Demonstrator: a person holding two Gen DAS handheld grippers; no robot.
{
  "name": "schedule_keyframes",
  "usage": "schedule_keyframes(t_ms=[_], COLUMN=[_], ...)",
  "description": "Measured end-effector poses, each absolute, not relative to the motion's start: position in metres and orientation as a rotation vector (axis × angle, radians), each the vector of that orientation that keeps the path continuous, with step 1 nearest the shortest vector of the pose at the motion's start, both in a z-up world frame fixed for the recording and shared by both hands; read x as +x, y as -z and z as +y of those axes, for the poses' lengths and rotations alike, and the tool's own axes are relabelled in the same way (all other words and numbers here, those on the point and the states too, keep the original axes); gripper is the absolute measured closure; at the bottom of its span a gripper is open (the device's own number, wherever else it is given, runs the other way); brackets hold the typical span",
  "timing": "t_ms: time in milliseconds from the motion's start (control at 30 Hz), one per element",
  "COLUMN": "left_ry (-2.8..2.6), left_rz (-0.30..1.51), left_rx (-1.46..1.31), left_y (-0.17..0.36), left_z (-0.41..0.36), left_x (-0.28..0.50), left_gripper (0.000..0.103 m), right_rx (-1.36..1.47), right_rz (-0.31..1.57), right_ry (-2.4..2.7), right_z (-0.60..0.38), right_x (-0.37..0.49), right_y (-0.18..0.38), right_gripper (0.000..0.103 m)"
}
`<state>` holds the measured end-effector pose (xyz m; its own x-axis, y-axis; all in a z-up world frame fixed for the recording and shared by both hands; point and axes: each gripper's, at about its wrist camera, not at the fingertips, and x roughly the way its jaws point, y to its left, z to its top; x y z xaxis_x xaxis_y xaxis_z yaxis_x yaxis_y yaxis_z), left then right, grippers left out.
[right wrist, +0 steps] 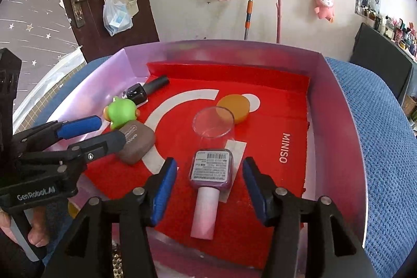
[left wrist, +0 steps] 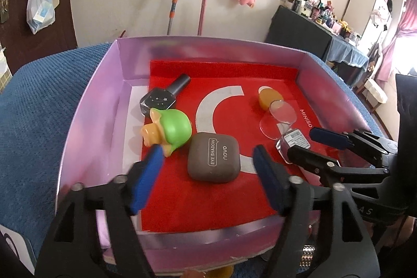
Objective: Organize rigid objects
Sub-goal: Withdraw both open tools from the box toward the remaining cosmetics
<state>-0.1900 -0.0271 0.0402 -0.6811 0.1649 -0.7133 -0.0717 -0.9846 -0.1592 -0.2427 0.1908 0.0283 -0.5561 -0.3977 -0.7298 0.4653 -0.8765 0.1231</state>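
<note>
Your left tongs [left wrist: 206, 177] stood released, straddling the eye shadow case [left wrist: 214, 157] near the box's [left wrist: 91, 106] front edge without touching it. Your right tongs [right wrist: 207, 185] gaped around the pink nail polish bottle [right wrist: 209, 183]; the pads seemingly cleared it.

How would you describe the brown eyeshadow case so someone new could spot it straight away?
Look inside the shallow pink box lined with a red sheet. Near the front, just right of the green toy, lies the eyeshadow case. It is the only matte brown, rounded-square pebble, with EYE SHADOW printed on its lid.
</note>
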Motion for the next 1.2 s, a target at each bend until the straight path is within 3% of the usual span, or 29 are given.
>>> schedule_keyframes(t_ms=[200,267,400,500,900,1200], left_ry=[-2.781,-2.792,-2.808,-2.833,-2.867,-2.892], left_rz=[-0.156,-0.155,-0.162,-0.145,-0.144,-0.124], left_rx=[-1.171,-1.162,-1.128,-1.104,-1.054,-1.011], left_y=[-0.048,-0.051,-0.059,-0.064,-0.075,-0.082], left_z=[-0.028,-0.028,-0.030,-0.029,-0.028,-0.026], left_x=[-0.180,-0.176,-0.166,-0.159,-0.132,-0.111], left_gripper=[0.030,0.022,0.019,0.009,0.002,0.000], right_rx=[1.058,1.040,0.996,0.967,0.856,0.797], right_rz=[0.096,0.098,0.094,0.082,0.067,0.058], right_ry=[2.402,2.403,2.409,2.413,2.439,2.453], right_z=[0.194,0.194,0.196,0.198,0.206,0.213], right_x=[-0.228,-0.222,-0.210,-0.203,-0.168,-0.144], right_y=[-0.039,-0.043,-0.052,-0.058,-0.077,-0.087], right_gripper=[0.040,0.037,0.032,0.026,0.001,0.000])
